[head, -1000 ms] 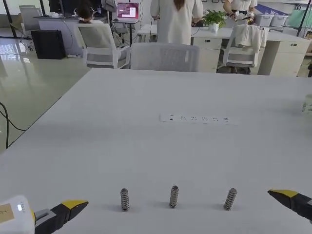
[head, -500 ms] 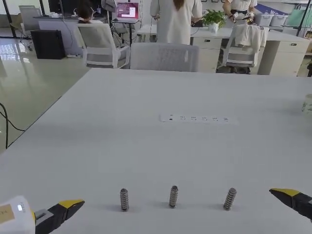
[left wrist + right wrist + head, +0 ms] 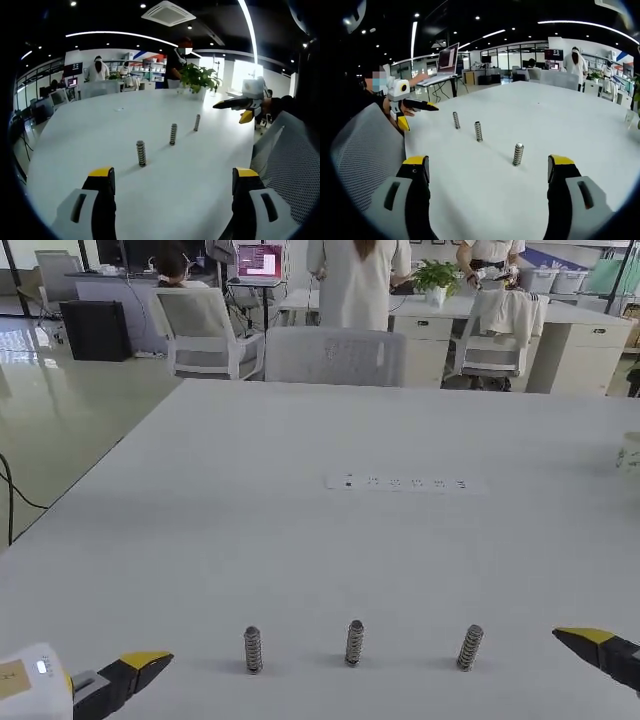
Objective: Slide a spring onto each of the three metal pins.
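Pins (image 3: 354,625) sheathed by springs (image 3: 354,645) (caps peeking), left gripper (image 3: 132,671), right gripper (image 3: 597,648) cropped

My left gripper (image 3: 172,175) has its jaws spread wide, the yellow tips well apart. My right gripper (image 3: 487,161) is held the same way, jaws wide. In the head view I hold both low, the left in the bottom left corner and the right at the bottom right, tips pointing inward toward each other and well apart. Each gripper view catches the other gripper off to one side, roughly level
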The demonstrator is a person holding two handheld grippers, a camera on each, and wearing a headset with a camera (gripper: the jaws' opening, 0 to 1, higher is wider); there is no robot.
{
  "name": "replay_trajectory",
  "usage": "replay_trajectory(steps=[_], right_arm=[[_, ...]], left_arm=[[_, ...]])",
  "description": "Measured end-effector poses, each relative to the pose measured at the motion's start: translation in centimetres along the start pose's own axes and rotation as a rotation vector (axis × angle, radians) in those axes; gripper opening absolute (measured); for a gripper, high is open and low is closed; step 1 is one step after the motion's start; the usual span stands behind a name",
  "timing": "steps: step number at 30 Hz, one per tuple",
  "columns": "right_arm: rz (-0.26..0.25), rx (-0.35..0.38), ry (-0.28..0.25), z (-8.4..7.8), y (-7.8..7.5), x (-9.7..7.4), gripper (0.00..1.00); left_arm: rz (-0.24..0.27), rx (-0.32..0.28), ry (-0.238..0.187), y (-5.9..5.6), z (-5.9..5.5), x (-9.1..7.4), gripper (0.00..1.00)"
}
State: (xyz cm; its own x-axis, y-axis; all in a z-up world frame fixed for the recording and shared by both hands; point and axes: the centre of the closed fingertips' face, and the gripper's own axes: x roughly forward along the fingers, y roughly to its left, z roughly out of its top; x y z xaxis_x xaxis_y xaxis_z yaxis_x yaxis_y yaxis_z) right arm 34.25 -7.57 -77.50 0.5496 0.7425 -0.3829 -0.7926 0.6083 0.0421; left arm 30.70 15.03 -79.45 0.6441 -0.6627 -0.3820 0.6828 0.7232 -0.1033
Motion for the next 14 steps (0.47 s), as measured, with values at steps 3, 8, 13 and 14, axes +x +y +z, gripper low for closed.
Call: replay_trajectory(steps=[3, 8, 13, 14], right_arm=[[0.001, 0.005, 0.002, -0.03, 0.15, 0.04, 1.00], [0.004, 0.003, 0.007, 0.02, 0.39, 0.15, 1.00], [0.005, 0.007, 0.009, -0.03, 0.50, 0.17, 1.00], [0.006, 0.010, 0.008, -0.04, 0.54, 0.16, 1.00]], left_arm=[[-0.002, -0.002, 0.001, -0.07, -0.12, 0.05, 0.97], [0.000, -0.011, 0.001, -0.04, -0.35, 0.03, 0.96], [0.001, -0.012, 0.004, -0.03, -0.50, -0.01, 0.96], [0.001, -0.013, 0.004, -0.04, -0.48, -0.01, 0.96]])
